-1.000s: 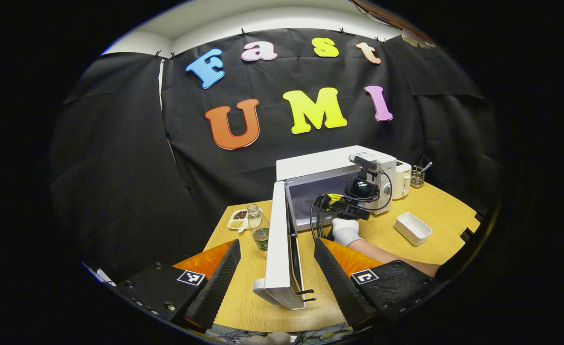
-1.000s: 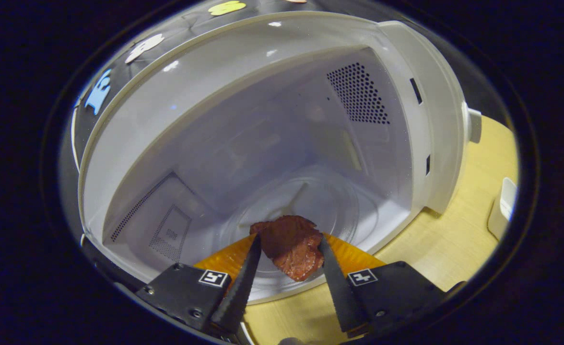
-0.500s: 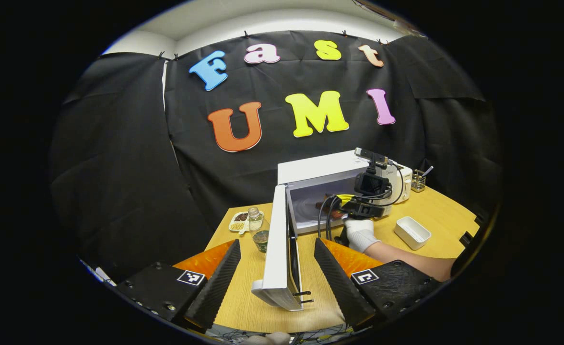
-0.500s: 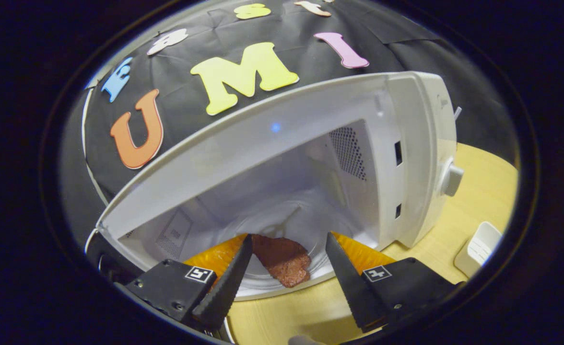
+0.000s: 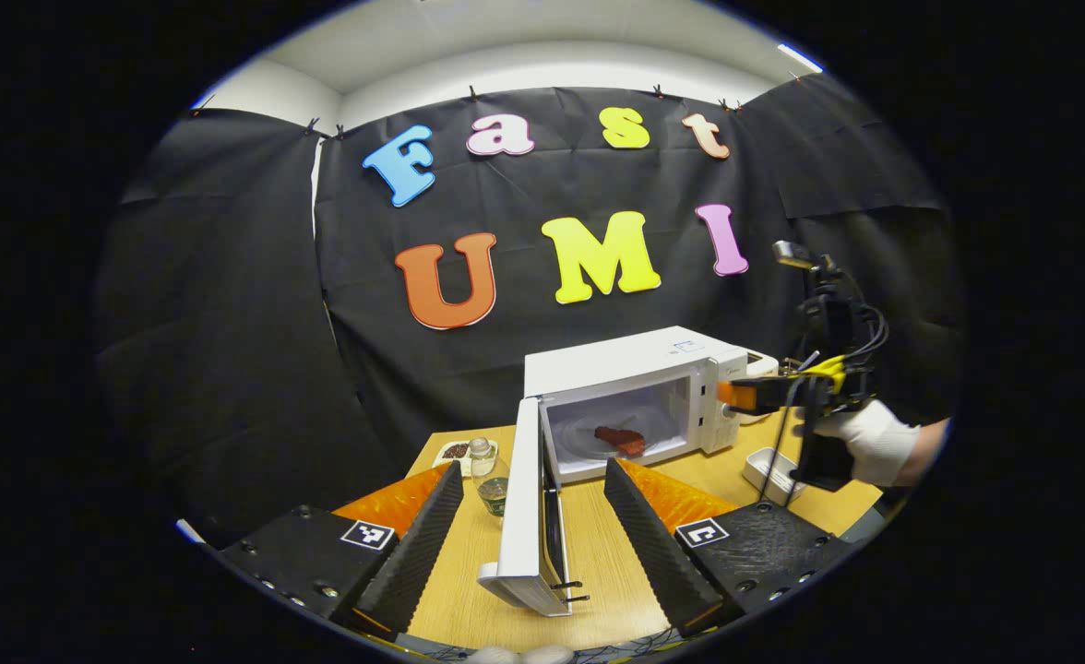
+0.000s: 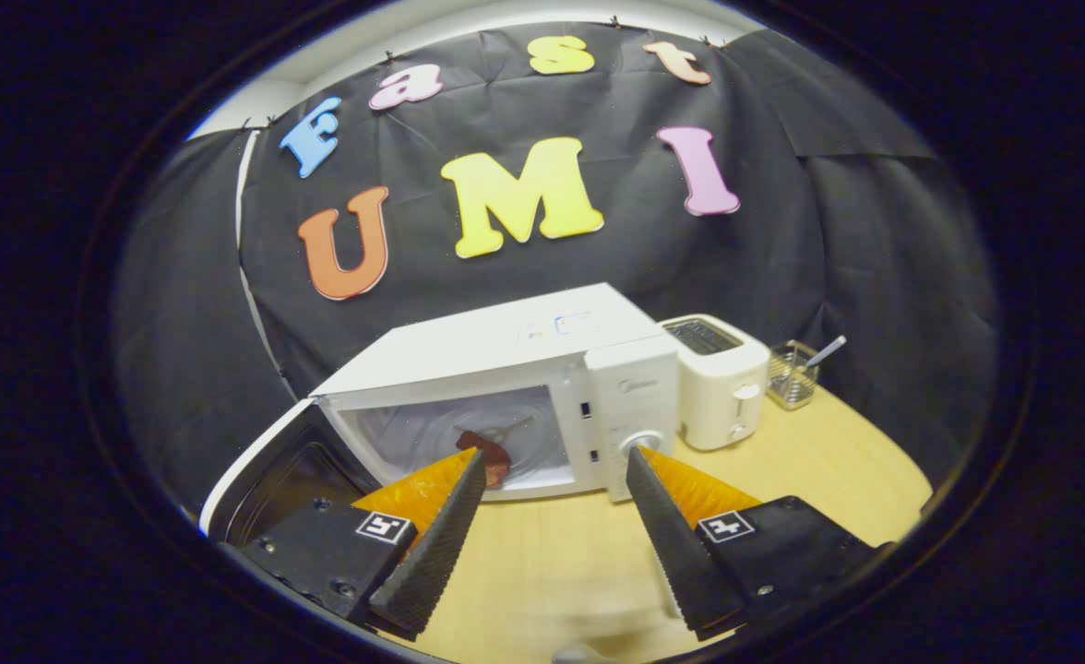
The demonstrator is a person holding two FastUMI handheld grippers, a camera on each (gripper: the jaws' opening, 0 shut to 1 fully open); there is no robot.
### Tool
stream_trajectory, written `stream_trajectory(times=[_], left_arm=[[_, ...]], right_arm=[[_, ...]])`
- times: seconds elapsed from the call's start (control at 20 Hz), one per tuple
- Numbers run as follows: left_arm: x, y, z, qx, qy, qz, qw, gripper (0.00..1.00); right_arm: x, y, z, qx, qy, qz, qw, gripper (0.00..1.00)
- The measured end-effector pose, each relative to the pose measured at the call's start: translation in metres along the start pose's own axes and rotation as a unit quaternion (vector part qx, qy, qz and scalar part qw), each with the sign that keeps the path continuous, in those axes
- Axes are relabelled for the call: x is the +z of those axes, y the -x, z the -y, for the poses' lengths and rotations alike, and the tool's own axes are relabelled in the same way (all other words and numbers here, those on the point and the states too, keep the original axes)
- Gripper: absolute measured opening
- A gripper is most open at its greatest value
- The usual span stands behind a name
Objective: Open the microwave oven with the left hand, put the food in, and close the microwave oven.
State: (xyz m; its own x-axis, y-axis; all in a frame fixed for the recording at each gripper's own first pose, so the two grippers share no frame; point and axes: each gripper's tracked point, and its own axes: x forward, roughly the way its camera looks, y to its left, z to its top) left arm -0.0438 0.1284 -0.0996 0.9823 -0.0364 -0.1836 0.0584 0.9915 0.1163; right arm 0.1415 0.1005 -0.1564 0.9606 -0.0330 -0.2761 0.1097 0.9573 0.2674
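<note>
The white microwave [image 5: 630,369] [image 6: 506,355] stands on the wooden table with its door [image 5: 526,516] [image 6: 266,466] swung wide open to the left. A reddish-brown piece of food [image 5: 620,440] [image 6: 487,454] lies on the glass turntable inside. My left gripper [image 5: 533,468] is open, its fingers either side of the door's free edge without touching it. My right gripper [image 6: 555,454] is open and empty, back from the oven's mouth. In the left gripper view the right gripper [image 5: 769,392] hangs to the right of the microwave, held by a gloved hand [image 5: 865,441].
A white toaster [image 6: 718,378] and a wire basket [image 6: 790,373] stand right of the microwave. A white box [image 5: 766,468] lies on the table below the gloved hand. A bottle [image 5: 490,475] and a small dish of beans [image 5: 458,452] sit left of the door.
The right gripper opened, left the food on the turntable, and drew back out of the oven, up and to the right. The left gripper has backed away a little from the door.
</note>
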Motion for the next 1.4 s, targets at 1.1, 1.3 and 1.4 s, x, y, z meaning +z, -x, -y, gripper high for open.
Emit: stream_trajectory(times=[1.1,1.3,1.4], left_arm=[[-0.035,-0.005,-0.044,0.040,0.051,0.035,0.997,0.00],[-0.065,-0.009,-0.068,0.058,0.047,0.016,0.997,0.00],[-0.088,-0.012,-0.080,0.065,0.046,-0.003,0.997,0.00]], right_arm=[[0.061,0.192,0.145,-0.099,0.011,0.019,0.995,1.00],[0.060,0.190,0.129,-0.084,0.008,0.013,0.996,1.00],[0.055,0.186,0.125,-0.078,-0.008,0.001,0.997,1.00]])
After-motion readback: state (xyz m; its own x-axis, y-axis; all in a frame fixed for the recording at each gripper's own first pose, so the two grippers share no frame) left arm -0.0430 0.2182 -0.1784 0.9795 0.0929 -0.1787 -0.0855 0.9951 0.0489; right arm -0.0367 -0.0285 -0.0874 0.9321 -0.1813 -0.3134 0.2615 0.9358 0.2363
